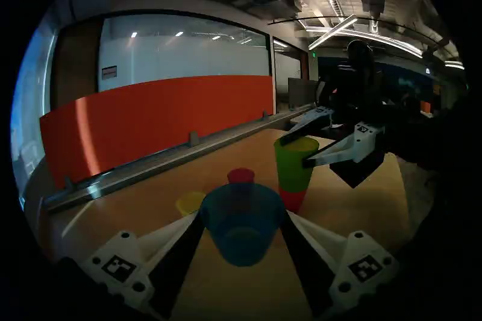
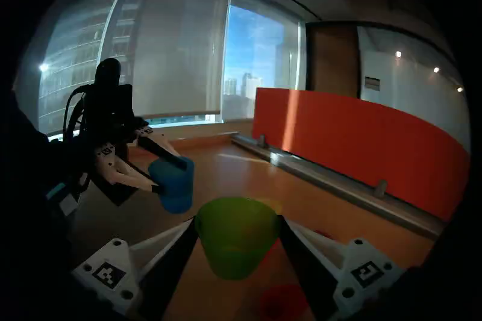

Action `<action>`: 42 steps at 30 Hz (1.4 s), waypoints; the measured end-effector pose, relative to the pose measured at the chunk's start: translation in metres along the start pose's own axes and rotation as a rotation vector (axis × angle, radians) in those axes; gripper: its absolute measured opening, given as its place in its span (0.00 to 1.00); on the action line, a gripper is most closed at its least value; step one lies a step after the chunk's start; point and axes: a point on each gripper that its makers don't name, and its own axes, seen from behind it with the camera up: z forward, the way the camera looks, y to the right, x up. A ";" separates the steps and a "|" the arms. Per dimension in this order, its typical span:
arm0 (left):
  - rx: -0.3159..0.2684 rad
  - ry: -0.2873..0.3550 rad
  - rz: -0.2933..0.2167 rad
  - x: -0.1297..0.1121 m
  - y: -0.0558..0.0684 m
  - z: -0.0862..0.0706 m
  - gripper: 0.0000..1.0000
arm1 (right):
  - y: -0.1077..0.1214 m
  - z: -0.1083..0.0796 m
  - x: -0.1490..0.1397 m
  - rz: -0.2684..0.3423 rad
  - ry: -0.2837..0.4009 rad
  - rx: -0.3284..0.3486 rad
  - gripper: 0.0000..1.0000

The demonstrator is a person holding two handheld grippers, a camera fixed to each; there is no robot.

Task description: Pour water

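Wooden table (image 1: 150, 200) underlies translucent blue cup (image 1: 242, 230), green cup (image 2: 236, 246)

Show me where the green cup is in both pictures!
Left gripper view: green cup right of centre, held by the far right gripper.
Right gripper view: green cup bottom centre, between that gripper's own fingers.
Shared landmark: the orange wall.

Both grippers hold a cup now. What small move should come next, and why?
Probably bring the blue cup closer to the green cup: both are held upright with a gap between them, so a pour would miss. Which cup holds water I cannot tell.
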 end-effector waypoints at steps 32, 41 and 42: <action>0.018 0.071 0.039 0.041 -0.002 -0.011 0.86 | -0.014 -0.001 0.017 0.004 0.109 0.023 0.94; 0.026 0.123 0.053 0.064 -0.002 -0.015 0.86 | -0.024 0.001 0.016 0.002 0.114 0.039 0.94; 0.027 0.130 0.055 0.067 -0.001 -0.015 0.86 | -0.025 0.001 0.016 0.002 0.114 0.040 0.94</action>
